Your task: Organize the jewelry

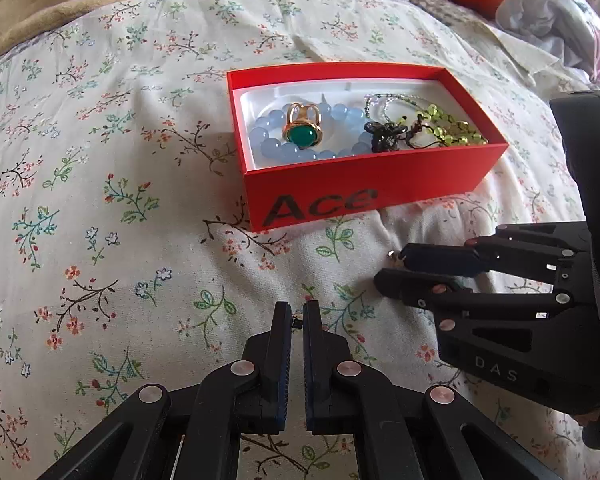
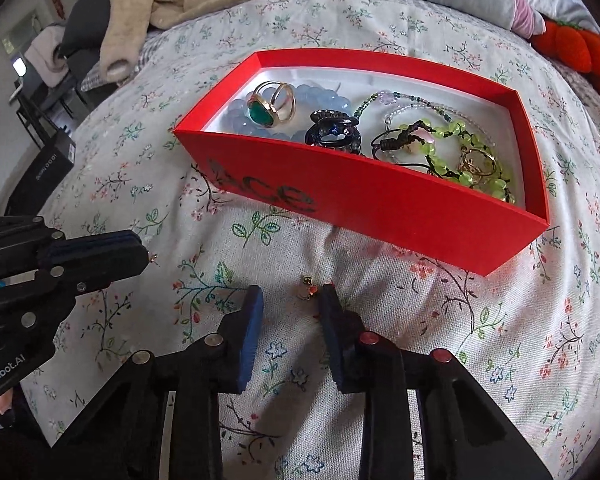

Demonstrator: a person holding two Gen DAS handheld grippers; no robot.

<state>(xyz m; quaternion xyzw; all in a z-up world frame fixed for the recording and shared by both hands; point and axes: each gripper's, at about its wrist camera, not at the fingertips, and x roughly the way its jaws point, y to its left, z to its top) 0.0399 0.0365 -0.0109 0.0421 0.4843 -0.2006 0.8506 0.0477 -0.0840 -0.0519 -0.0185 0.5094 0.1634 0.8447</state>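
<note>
Small earring (image 2: 309, 289) on bedspread, beside filled red box (image 2: 380, 208)

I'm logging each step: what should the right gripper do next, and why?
Probably close the right gripper on the small earring. It lies on the bedspread between the open jaws, not yet gripped, and the red box just beyond already holds the other jewelry.

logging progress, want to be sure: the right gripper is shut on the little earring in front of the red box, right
Not quite. The right gripper is open, not shut on anything. The little earring lies on the bedspread between its spread fingers, in front of the red box. The right wrist view shows this.
</note>
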